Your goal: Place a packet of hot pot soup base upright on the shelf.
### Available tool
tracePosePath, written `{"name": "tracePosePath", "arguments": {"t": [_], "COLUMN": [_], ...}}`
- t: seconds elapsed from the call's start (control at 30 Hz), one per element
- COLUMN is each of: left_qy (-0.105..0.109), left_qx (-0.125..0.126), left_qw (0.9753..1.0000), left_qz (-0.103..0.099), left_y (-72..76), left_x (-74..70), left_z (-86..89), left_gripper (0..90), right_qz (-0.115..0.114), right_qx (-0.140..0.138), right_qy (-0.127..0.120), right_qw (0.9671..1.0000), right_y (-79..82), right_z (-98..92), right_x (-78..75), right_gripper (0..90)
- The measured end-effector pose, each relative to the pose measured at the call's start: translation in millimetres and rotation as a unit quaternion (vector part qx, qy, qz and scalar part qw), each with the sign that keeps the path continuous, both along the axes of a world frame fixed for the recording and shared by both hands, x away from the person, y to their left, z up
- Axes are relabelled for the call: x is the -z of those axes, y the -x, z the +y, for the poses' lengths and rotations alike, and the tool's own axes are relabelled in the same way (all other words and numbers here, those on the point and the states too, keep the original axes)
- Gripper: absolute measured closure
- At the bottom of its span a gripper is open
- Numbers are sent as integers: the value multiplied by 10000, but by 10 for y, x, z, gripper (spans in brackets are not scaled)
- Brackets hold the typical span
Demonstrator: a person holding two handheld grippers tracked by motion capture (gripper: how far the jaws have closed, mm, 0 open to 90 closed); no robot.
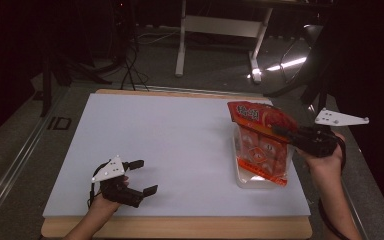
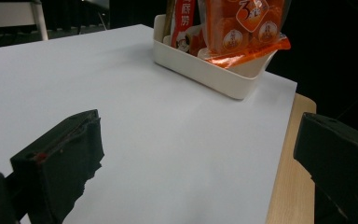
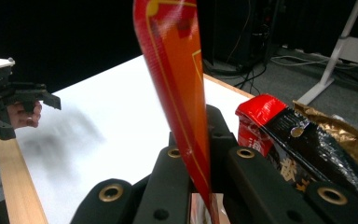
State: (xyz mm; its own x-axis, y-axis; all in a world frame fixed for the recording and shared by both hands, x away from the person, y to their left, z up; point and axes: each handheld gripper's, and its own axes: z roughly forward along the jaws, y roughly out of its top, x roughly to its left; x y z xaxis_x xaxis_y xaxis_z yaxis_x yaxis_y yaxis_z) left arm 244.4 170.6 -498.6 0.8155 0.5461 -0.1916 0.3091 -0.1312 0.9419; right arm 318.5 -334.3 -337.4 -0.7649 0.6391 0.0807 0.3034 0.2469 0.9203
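Jaws of the right gripper point(image 1: 283, 131) pinch an orange-red foil snack bag point(image 1: 260, 142) standing in the white plastic tray point(image 2: 205, 70).
Keep the bag upright over that tray, I'd judge, easing it between the other packets. Left gripper point(image 1: 143, 177), jaws apart and empty, rests on the bench point(image 1: 170, 145), well apart from the tray.

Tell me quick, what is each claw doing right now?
Left gripper: open, holding nothing, low over the white table.
Right gripper: closed on the orange snack bag over the white bin.

Dim room, dark surroundings, bright white table sheet point(image 1: 170, 145), soft blur, floor glare
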Motion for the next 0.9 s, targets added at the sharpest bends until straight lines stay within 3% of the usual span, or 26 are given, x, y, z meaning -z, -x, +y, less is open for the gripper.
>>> {"name": "tracePosePath", "arguments": {"t": [0.53, 0.7, 0.9], "left_qy": [-39, -64, -134], "left_qx": [-40, -22, 17], "left_qw": [10000, 9999, 9998], "left_qz": [81, 87, 108], "left_y": [-26, -31, -31], "left_x": [43, 44, 60], "left_z": [1, 2, -27], "left_gripper": [18, 18, 17], "right_qz": [272, 422, 348], "right_qx": [146, 228, 426], "right_qy": [-12, -266, -134], "right_qw": [9995, 9985, 9984], "right_y": [-102, -122, -79], "right_z": [-26, -112, -176], "right_x": [258, 385, 443], "right_gripper": [900, 900, 900]}}
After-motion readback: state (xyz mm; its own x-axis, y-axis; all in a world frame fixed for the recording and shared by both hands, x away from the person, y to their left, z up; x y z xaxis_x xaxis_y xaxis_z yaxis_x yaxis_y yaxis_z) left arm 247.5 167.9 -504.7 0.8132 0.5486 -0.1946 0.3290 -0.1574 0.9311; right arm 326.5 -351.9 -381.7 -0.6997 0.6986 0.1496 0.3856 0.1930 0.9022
